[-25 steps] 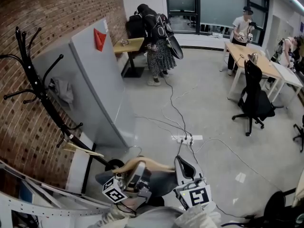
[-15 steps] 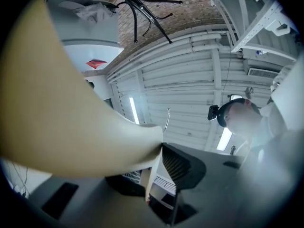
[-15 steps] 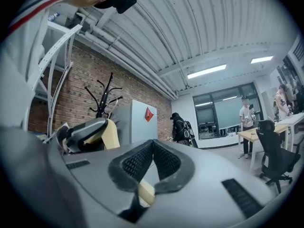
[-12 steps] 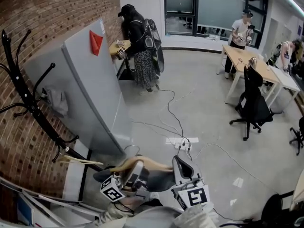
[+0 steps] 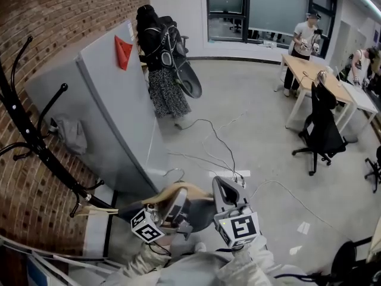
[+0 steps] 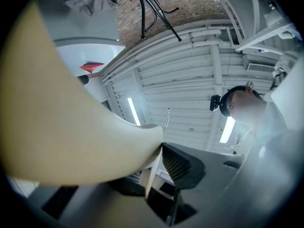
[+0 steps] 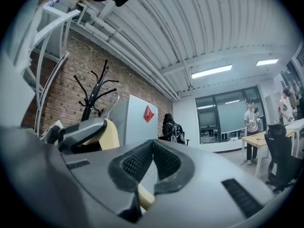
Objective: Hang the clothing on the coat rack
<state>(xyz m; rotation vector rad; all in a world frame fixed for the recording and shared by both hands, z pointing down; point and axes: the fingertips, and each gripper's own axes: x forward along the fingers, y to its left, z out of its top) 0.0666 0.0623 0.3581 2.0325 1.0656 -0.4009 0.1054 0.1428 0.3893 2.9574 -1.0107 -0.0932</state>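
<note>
Left gripper view: left gripper (image 6: 159,148) jaws clamp a beige object (image 6: 71,127); right gripper (image 7: 153,144) jaws pressed together.

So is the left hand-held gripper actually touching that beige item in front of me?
Touching. The left gripper view shows the left hand-held gripper with its jaws closed on the edge of the beige item, no gap between pad and item.

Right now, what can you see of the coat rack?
The coat rack is a black, metal-looking pole with thin curved knob-tipped arms near the top and short pegs lower down. It stands by the brick wall, beside the grey panel, looking tilted in the head view. No garment hangs on its visible arms.
</note>
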